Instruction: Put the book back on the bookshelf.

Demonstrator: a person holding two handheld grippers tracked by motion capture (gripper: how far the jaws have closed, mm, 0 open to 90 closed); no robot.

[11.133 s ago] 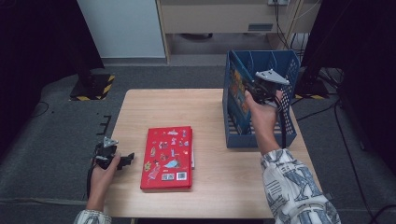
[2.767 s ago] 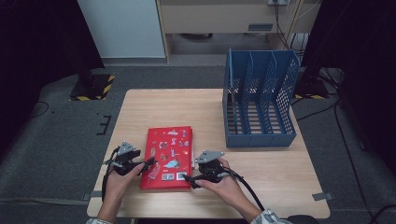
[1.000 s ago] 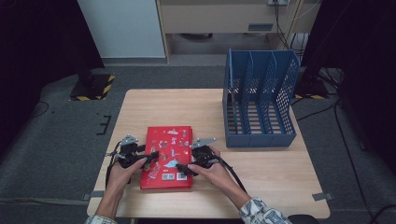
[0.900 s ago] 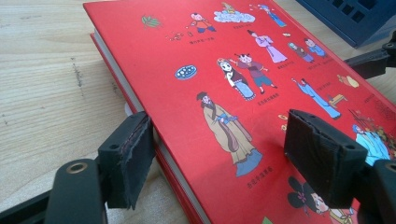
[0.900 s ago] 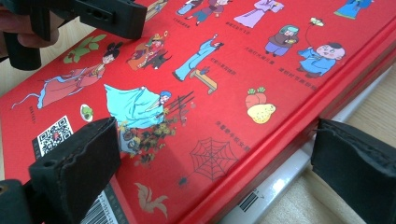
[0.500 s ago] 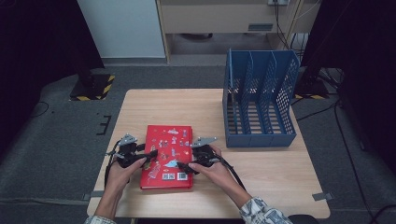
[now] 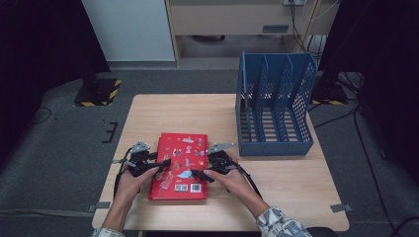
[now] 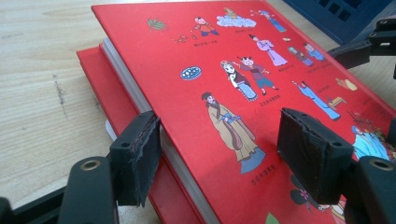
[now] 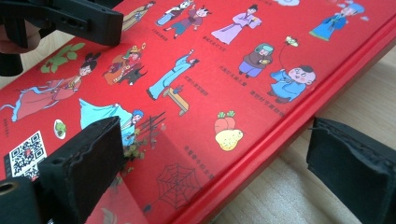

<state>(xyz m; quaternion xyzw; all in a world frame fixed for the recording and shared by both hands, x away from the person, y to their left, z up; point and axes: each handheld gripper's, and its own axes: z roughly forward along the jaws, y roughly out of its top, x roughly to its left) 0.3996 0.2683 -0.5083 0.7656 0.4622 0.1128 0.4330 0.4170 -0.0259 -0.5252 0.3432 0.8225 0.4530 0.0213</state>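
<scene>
On the near half of the table (image 7: 276, 192), the red book (image 7: 183, 153) lies flat, well apart from the blue file rack (image 7: 274, 106) at the far right. Compared with the frame a second ago, both hands sit at the same edges, but the left gripper (image 7: 162, 165) has just narrowed its jaws around the book's left edge. In the left gripper view, the top cover (image 8: 261, 70) is raised off the page block (image 8: 135, 93); one pad (image 8: 140, 156) rests against the cover's edge and the other pad (image 8: 310, 151) stands over the cover face, half open, not yet clamped. The right gripper (image 7: 200, 174) straddles the book's right edge (image 9: 299, 116), jaws wide and apart from it, holding nothing. Judged from this, a two-handed lift toward the rack is being prepared; neither grip is secure enough to raise the book.
</scene>
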